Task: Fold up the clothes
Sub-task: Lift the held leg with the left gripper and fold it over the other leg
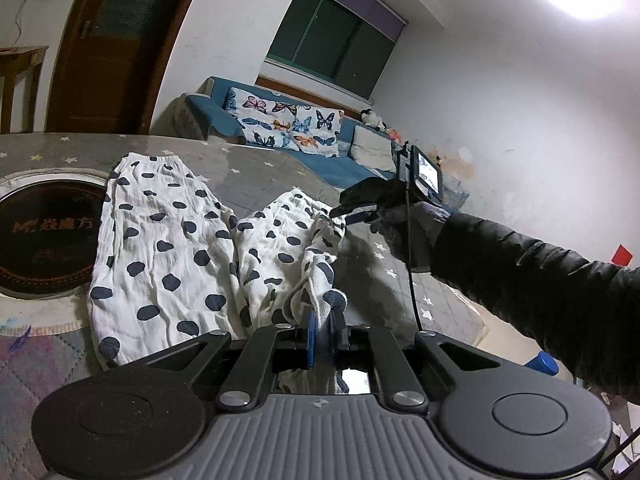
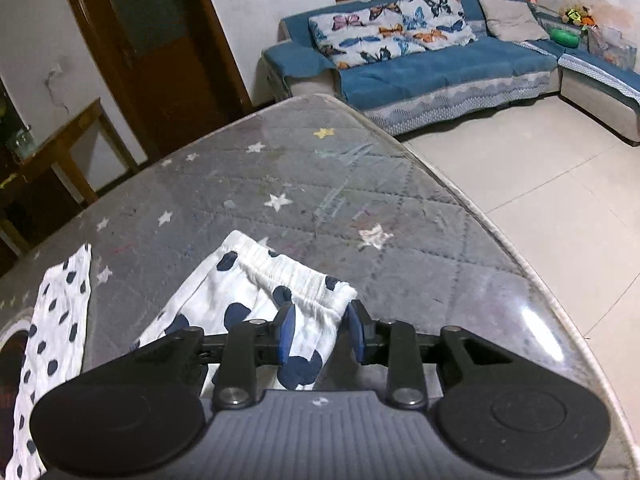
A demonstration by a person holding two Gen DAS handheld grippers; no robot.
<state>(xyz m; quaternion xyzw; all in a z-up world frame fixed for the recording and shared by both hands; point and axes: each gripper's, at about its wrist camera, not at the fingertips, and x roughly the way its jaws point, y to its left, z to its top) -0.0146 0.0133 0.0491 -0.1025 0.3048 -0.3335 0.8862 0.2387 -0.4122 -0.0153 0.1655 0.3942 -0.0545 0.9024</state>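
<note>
Mid-fold: spotted trousers (image 1: 168, 248) spread at frame centre on the surface (image 2: 304, 184), left tool (image 1: 325, 326) clamped on a lifted fabric edge, right tool (image 2: 320, 334) parted astride the waistband (image 2: 296, 280), probably requiring withdrawal before smoothing.

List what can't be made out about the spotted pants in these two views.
- Left wrist view: the near end of the pants is hidden behind the left gripper, which is shut on a fold.
- Right wrist view: the right gripper covers the cloth below the waistband; the jaws stand apart around it.
- Right wrist view: the picture's left edge cuts off the other leg.
</note>
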